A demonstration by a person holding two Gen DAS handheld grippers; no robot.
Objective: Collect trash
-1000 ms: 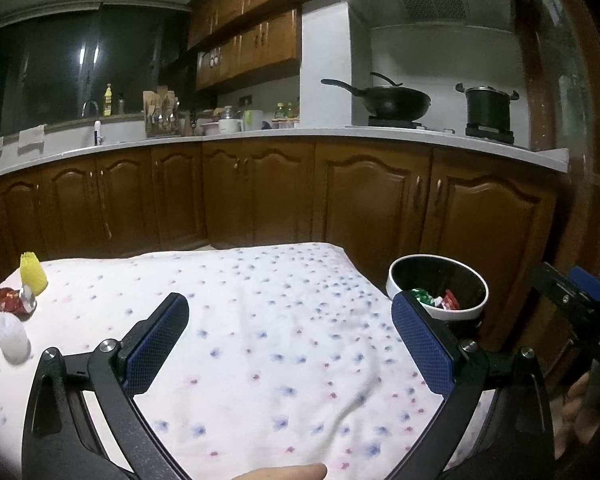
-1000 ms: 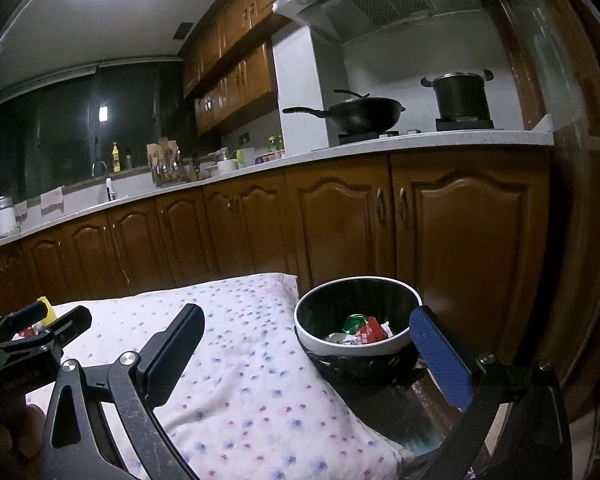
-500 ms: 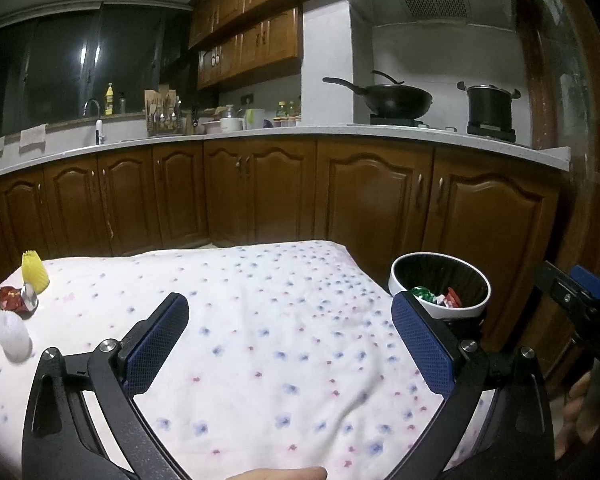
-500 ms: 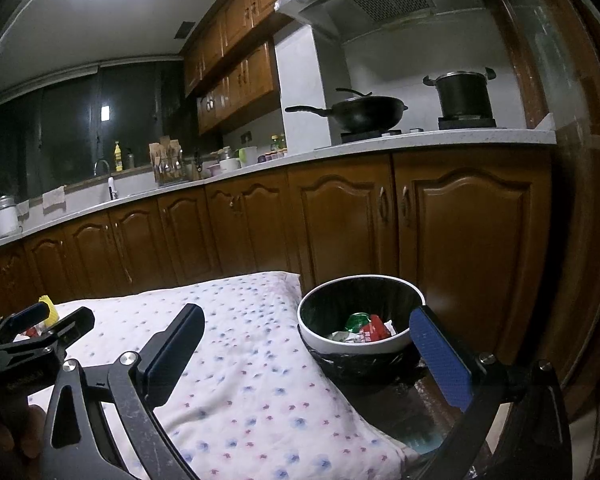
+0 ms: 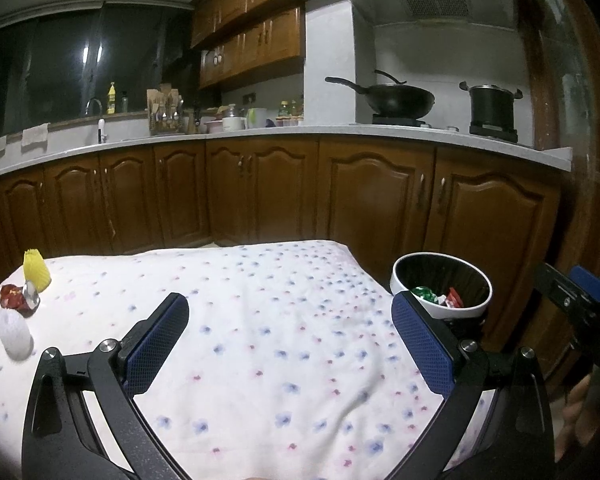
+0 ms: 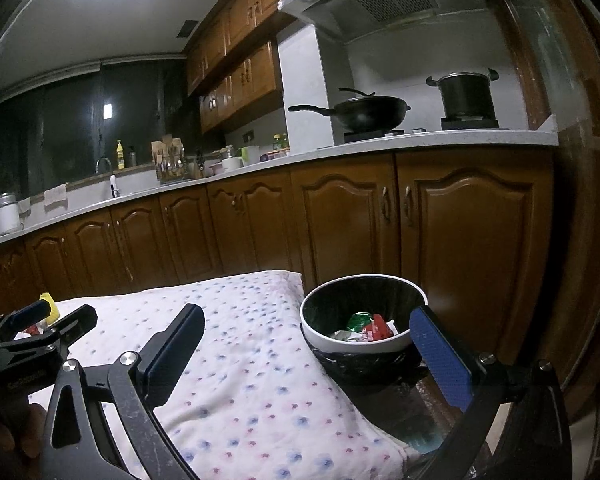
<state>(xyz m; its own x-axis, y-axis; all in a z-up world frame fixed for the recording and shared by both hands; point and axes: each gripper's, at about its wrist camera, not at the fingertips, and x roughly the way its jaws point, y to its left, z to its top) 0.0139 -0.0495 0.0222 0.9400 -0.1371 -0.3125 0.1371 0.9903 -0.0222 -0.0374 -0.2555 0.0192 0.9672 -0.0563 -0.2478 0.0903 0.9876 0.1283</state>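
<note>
While both grippers hang empty over the cloth-covered surface (image 5: 284, 344), the step in hand, as I judge it, is to fetch the next piece of trash, and the bin (image 5: 442, 286) is the landmark to work from. It stands just off the surface's edge on the right-hand side, touching or nearly touching the cloth, lined in black with a white rim, and it already holds a few wrappers (image 6: 366, 326) in green, red and white.

Three pieces remain on the cloth at the end of the surface farthest from the bin: a yellow paper cup (image 5: 37, 270), a red crumpled wrapper (image 5: 18, 298) just nearer than it, and a white wad (image 5: 14, 334) nearest the camera. They sit close together, the red wrapper seemingly touching the yellow cup.

The left gripper (image 5: 288, 336) has its fingers spread wide with nothing between them, and points across the middle of the cloth. The right gripper (image 6: 304, 344) is likewise spread wide and empty, facing the bin.

Since the left gripper is on the side away from the bin, it is better placed to reach the pile. Taking the white wad first looks wise: it stands apart, so the fingers can straddle it without nudging the others. Come down low, close gently, since the cloth is soft and may bunch up between the pads. Light crumpled things slip easily, so grip across the fullest part before carrying it over to the bin.
</note>
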